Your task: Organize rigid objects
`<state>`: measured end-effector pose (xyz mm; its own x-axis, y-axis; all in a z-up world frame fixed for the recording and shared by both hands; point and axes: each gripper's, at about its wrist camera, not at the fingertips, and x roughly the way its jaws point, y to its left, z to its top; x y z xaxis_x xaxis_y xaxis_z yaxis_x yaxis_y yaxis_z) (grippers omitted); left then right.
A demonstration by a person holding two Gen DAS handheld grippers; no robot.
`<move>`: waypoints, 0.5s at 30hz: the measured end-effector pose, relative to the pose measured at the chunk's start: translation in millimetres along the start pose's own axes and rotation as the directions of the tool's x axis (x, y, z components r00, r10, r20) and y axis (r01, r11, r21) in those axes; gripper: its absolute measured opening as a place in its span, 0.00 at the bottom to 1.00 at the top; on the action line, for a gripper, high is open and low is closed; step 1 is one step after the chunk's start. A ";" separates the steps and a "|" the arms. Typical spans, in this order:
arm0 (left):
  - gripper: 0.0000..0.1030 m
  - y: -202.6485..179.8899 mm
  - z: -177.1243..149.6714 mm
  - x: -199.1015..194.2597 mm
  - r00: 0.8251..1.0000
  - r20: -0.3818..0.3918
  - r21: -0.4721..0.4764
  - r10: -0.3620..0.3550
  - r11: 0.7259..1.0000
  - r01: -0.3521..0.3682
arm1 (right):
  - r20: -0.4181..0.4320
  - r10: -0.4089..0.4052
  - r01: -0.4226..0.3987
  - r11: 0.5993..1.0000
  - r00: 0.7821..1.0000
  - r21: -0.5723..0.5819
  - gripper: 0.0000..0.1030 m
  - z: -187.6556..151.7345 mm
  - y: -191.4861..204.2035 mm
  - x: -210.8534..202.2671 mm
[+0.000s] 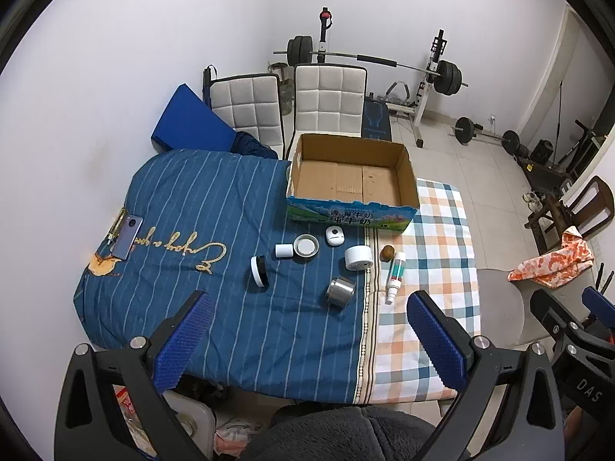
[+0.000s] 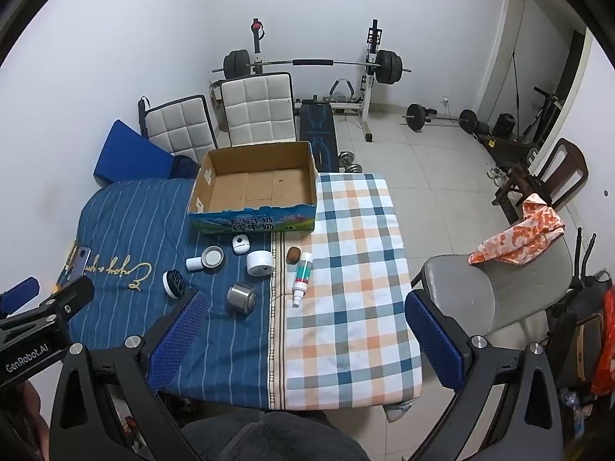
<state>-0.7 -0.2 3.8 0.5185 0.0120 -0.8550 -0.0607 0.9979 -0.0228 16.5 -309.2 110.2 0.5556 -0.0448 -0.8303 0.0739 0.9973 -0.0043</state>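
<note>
An empty cardboard box (image 1: 351, 180) (image 2: 255, 188) stands at the table's far side. In front of it lie a steel cup (image 1: 340, 291) (image 2: 241, 297), a white tape roll (image 1: 358, 258) (image 2: 260, 262), a white spray bottle (image 1: 396, 276) (image 2: 301, 276), a brown nut-like object (image 1: 387, 252) (image 2: 293, 254), a white lid (image 1: 306, 246) (image 2: 213, 257), a small white cylinder (image 1: 284, 250) (image 2: 195, 263), a white round device (image 1: 334, 236) (image 2: 241, 245) and a black-and-white jar (image 1: 258, 272) (image 2: 173, 284). My left gripper (image 1: 307, 342) and right gripper (image 2: 303, 338) are open and empty, held above the table's near edge.
A phone (image 1: 128, 236) lies at the table's left edge. Two white chairs (image 1: 288, 103) stand behind the table, a grey chair (image 2: 492, 292) with an orange cloth (image 2: 519, 238) to the right. A barbell rack (image 2: 315, 65) stands at the back wall.
</note>
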 end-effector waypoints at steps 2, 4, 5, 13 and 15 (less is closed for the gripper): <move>1.00 -3.7 7.2 -5.0 1.000 0.002 0.000 0.002 1.000 -0.002 | 0.001 0.005 -0.005 1.000 1.000 0.001 1.00 1.1 -1.6 -1.7; 1.00 -2.6 9.4 -6.9 1.000 0.004 0.003 0.005 1.000 -0.005 | 0.003 0.007 -0.007 1.000 1.000 0.001 1.00 1.6 -1.9 -2.3; 1.00 -2.8 11.0 -7.6 1.000 0.004 0.003 0.006 1.000 -0.006 | 0.003 0.008 -0.008 1.000 1.000 0.001 1.00 2.2 -1.8 -2.6; 1.00 -4.7 8.0 -8.2 1.000 0.012 0.006 0.010 1.000 -0.010 | 0.006 0.006 -0.006 1.000 1.000 0.000 1.00 3.0 -1.0 -3.7; 1.00 -4.9 8.6 -8.2 1.000 0.012 0.008 0.010 1.000 -0.010 | 0.007 0.007 -0.007 1.000 1.000 0.000 1.00 1.7 -1.7 -4.0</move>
<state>2.6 -4.6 15.3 0.5281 0.0223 -0.8489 -0.0593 0.9982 -0.0106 15.6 -310.8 114.5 0.5620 -0.0384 -0.8262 0.0702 0.9975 0.0015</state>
